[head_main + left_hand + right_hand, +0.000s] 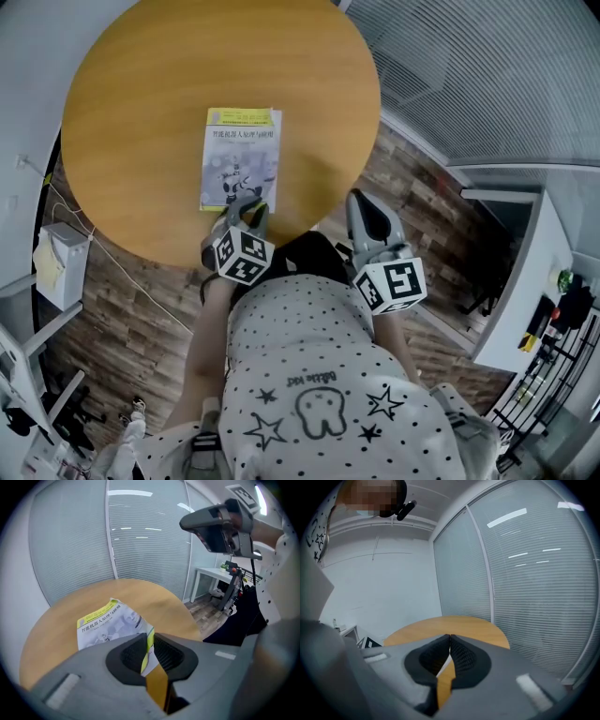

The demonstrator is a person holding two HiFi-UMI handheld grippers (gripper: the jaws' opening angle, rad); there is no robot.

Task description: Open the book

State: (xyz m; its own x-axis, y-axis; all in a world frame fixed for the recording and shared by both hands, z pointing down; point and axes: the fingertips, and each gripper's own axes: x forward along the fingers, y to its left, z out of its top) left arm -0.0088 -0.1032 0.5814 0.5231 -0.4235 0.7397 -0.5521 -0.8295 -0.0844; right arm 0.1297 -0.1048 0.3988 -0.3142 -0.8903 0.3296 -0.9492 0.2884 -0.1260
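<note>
On the round table (pixel 131 103) the book (pixel 241 150) lay lengthwise away from me, its near corner, probably just the cover (pixel 110 623), pinched in my left tongs (pixel 146 645), my right tongs (pixel 449 645) pressed together, empty, alongside.

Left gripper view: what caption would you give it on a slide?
Left gripper pinching the cover corner of a book, curling it up off a round wooden table.

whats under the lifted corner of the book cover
A sliver of white paper shows below the cover corner that the left gripper pinches. The other pages and the table under the book are covered.
</note>
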